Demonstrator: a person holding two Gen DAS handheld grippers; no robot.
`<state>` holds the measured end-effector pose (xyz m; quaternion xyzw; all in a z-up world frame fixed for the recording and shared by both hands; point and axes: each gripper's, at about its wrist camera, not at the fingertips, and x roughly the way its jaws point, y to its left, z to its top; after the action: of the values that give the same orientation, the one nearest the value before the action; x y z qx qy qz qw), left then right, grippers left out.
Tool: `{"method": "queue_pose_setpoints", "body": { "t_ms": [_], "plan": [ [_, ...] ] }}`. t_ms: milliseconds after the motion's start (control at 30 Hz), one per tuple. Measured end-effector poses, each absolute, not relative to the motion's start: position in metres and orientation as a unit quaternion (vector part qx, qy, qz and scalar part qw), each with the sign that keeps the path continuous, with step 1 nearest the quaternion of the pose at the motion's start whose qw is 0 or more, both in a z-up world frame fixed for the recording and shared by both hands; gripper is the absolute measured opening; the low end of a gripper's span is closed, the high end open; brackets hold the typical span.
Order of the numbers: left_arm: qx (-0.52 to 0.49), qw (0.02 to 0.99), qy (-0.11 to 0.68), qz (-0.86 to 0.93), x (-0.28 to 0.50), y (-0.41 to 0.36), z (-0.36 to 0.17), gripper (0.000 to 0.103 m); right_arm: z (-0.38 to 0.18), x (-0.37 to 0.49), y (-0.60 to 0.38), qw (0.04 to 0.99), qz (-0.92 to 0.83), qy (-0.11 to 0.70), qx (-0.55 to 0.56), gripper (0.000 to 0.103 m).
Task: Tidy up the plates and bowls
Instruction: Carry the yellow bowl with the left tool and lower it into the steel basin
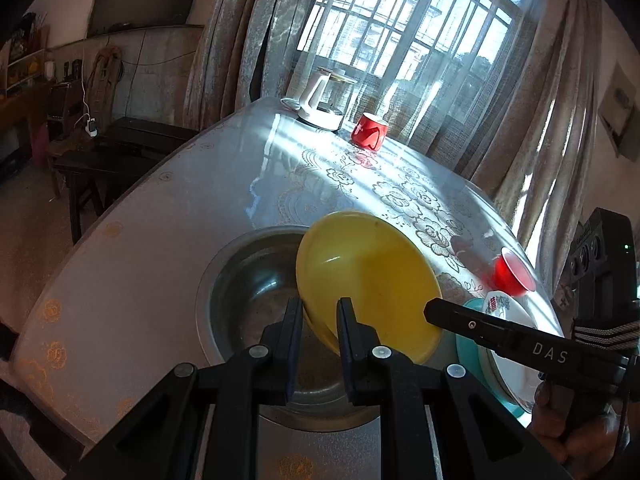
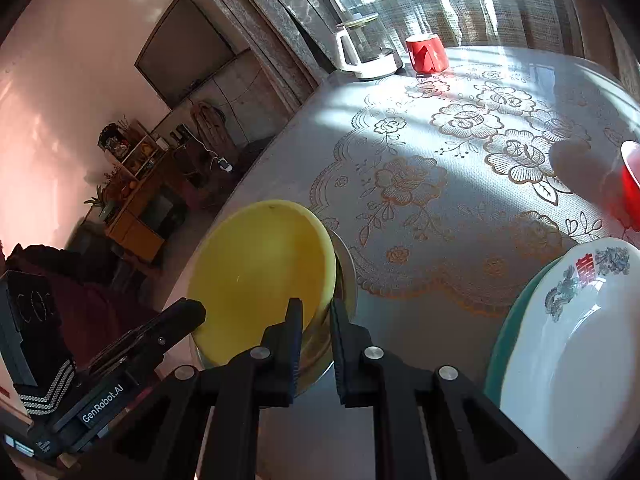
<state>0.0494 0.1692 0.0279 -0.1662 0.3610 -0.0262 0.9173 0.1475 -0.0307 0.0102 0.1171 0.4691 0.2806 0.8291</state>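
We have the steel basin (image 1: 248,288) at the table's (image 1: 160,216) near edge. Both tongs, left (image 1: 320,308) and right (image 2: 314,312), pinch the yellow bowl's (image 1: 372,280) rim, tilted over it, not yet nested. White plate (image 2: 576,344) on teal plate (image 2: 516,320) already stacked beside.

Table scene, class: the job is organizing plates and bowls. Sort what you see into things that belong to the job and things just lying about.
Belong to the job:
yellow bowl, gripped by both grippers
steel basin
white patterned plate
teal plate

Just lying about:
red mug
glass kettle
small red cup
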Motion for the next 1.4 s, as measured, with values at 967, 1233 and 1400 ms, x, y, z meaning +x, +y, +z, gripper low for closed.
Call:
{"method": "queue_pose_setpoints", "body": {
  "t_ms": [967, 1233, 1400],
  "plan": [
    [-0.153, 0.899, 0.41, 0.023, 0.059, 0.184, -0.007, 0.017, -0.013, 0.147, 0.009, 0.82, 0.28, 0.498, 0.044, 0.017],
    [-0.144, 0.9, 0.41, 0.029, 0.061, 0.181, -0.007, 0.017, -0.012, 0.146, 0.011, 0.821, 0.282, 0.495, 0.034, 0.019],
    [-0.139, 0.902, 0.408, 0.03, 0.058, 0.18, -0.008, 0.017, -0.009, 0.14, 0.013, 0.829, 0.28, 0.484, 0.013, 0.021]
  ]
}}
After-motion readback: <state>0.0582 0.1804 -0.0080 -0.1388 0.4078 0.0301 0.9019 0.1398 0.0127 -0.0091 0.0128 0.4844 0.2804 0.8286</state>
